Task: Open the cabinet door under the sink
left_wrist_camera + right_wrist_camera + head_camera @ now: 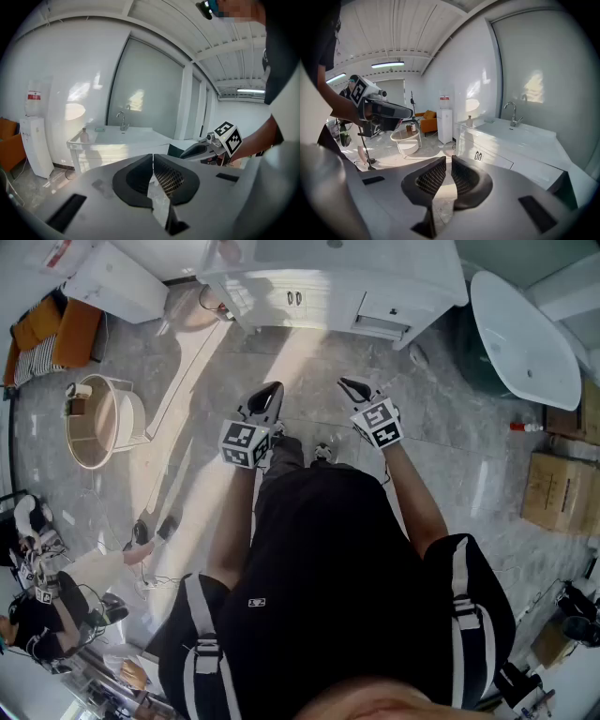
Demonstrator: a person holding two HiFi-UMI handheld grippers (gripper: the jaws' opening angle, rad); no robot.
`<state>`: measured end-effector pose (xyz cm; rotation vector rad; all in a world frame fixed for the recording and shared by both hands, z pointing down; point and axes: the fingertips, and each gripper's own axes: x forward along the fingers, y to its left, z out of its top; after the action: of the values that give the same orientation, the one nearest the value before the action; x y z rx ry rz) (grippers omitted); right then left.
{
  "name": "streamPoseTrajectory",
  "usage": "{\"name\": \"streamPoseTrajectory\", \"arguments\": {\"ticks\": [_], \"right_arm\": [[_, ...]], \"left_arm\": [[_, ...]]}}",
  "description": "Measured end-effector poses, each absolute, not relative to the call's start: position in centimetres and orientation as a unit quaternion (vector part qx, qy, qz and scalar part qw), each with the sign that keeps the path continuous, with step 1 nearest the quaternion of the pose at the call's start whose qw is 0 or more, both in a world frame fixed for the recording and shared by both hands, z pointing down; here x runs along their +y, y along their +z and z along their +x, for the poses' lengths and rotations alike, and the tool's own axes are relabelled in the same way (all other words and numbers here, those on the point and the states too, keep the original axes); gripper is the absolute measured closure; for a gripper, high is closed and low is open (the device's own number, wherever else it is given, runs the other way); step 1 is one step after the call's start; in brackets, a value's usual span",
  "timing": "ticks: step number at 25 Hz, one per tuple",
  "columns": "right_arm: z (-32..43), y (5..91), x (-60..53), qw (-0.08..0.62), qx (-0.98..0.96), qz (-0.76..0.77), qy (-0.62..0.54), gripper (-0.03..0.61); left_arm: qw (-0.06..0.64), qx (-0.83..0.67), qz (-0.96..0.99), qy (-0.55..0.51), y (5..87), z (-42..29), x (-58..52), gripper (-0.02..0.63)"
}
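- The vanity cabinet (272,296) stands against the wall ahead, w/ the sink (525,136) on top; the cabinet door (497,161) under it is seen closed, flush w/ its twin.
- Two slim upright handles (478,155) sit side by side where the pair of doors meets, approx. mid-front.
- The left gripper (153,155) is held over the floor (309,362), well apart from the cabinet; its jaws are pressed tip to tip, nothing between.
- The right gripper (449,158) is held likewise well apart; its jaws are drawn together to a hairline slit, nothing between.
- Handling, as judged: the door is likely a stiff, light panel, hinged at its outer edge, so it should swing on an arc rather than come straight out. Some catch or soft-close resistance may be felt at first.
- The white front looks glossy, prob. slippery; no hold is offered by the flat face or the edges.
- Hold is best taken on one handle, jaws across the bar, near its middle.
- The bar is thin metal; it could slip if pinched at the tips only, so it should be seated deep in the pads.
- The jaws would have to be opened before approach.
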<state>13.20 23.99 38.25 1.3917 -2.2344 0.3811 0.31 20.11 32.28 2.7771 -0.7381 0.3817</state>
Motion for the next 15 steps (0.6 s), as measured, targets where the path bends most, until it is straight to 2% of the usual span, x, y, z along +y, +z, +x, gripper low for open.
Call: {"name": "streamPoseTrajectory", "arguments": {"ticks": [15], "right_arm": [[12.7, 38.8, 22.6, 0.231, -0.805, 0.522, 0.161, 0.485]], "left_arm": [[0.134, -0.237, 0.953, 0.134, 33.3, 0.0, 17.9, 0.597]]}}
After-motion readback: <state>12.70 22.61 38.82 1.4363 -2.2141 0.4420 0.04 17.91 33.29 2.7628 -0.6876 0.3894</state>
